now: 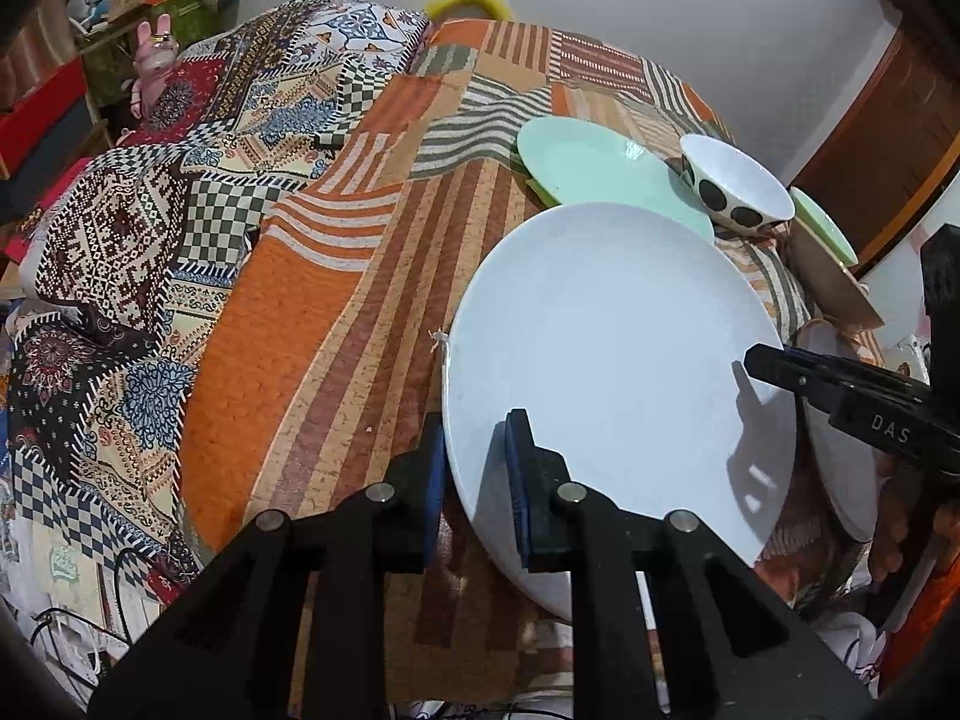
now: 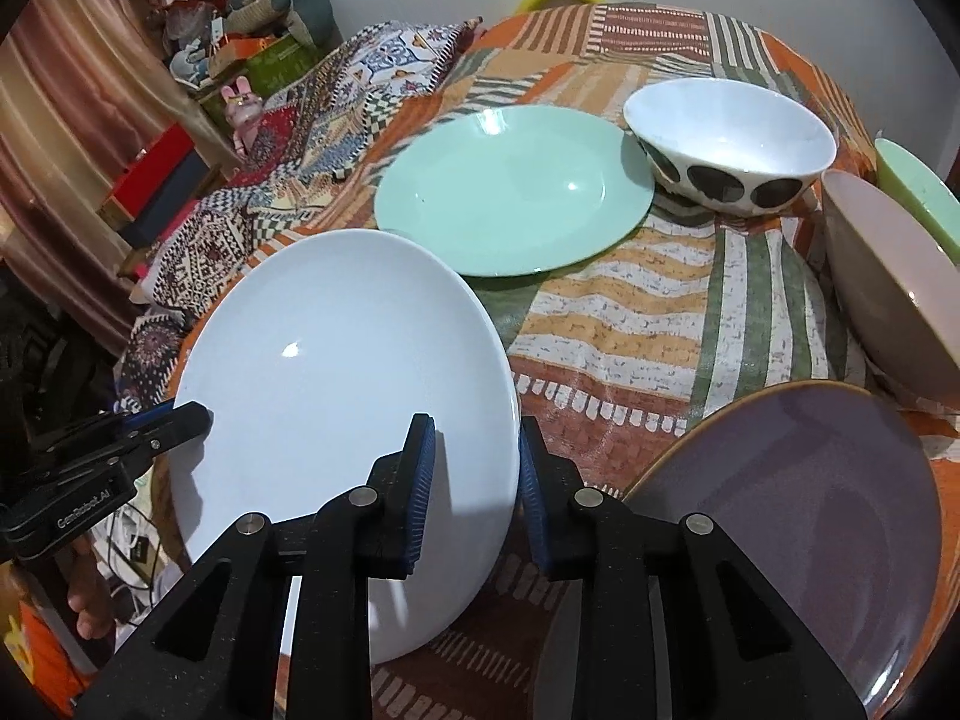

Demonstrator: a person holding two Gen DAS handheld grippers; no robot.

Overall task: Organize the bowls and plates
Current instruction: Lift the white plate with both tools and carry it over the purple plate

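Bed: white plate (image 1: 606, 360) btw. hand-held grippers (image 1: 474, 468)

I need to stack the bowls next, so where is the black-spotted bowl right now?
The black-spotted bowl stands at the far side of the table, just right of the mint green plate in the right wrist view, with the beige bowl nearer on its right.

- Indoor light, moderately bright, even; looks like it comes from overhead, judging by where shadows fall.
- Glossy round white plate (image 2: 336, 396) shows a small glare spot; the mint-green round plate (image 2: 516, 189) has 2–3 bright specular spots near its far rim.
- Black two-finger right gripper (image 1: 753, 363) throws a sharp dark shadow on the white plate in left wrist view.
- Strong fisheye bending + black vignette at corners, both views.
- Yellow ring-shaped object (image 1: 468, 0) by wall is blurred; rest fairly sharp.
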